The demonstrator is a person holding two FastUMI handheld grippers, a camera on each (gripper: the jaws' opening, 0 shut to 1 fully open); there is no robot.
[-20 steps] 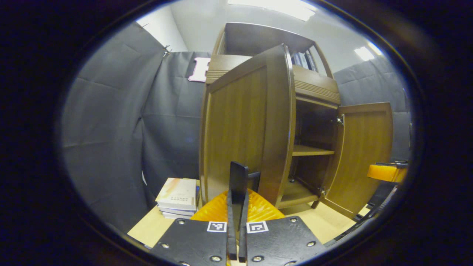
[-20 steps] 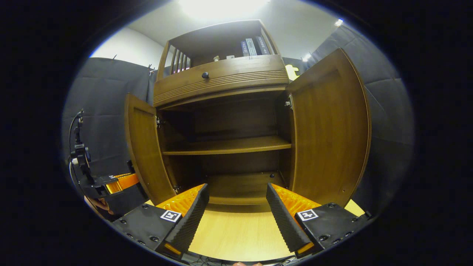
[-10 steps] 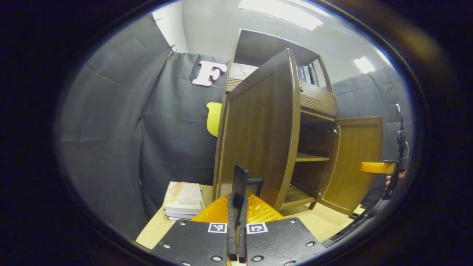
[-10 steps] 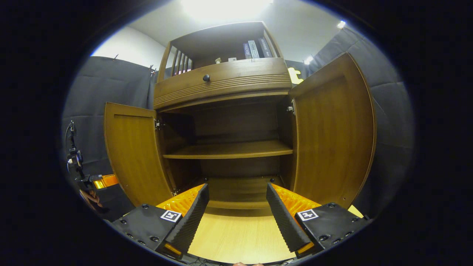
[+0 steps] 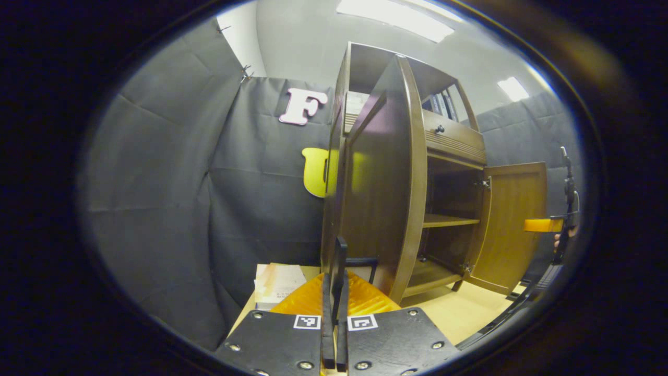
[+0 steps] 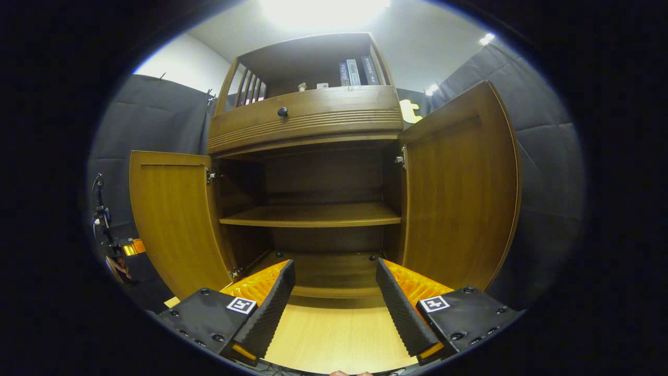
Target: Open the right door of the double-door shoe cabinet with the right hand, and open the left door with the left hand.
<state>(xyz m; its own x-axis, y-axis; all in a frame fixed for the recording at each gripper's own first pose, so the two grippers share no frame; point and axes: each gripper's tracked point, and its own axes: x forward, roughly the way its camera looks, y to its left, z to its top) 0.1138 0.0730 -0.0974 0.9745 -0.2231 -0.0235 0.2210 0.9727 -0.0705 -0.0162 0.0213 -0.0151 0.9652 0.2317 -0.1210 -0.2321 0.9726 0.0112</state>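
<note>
Now the left door (image 5: 383, 177) is standing swung far out, edge-on just ahead of the left gripper (image 5: 338, 261), whose jaws are pressed together on the door's dark handle (image 5: 362, 262) right at their tips. Whether both fingers are really bearing on that handle, I cannot tell from here; it is sitting just to the right of the closed tips and may only be hooked. Across the opening, the right door (image 6: 459, 188) is hanging wide open, up and to the right of the right gripper (image 6: 334, 292). That gripper's jaws are spread well apart and gripping nothing, pointing straight into the cabinet (image 6: 313, 120) with its middle shelf (image 6: 313, 215) showing between and above them.

By my reckoning the work is nearly over: both doors are looking open, and the left one is just finishing its arc. To do this well, the left hand should be following the door's curve around the hinge, not tugging straight back, so the handle is not slipping out or the cabinet shifting on the tabletop (image 6: 339, 334). Going easy near the end of the swing matters too. A stack of books (image 5: 279, 284) is lying low to the left of the closed jaws, near the door's outer face.
</note>
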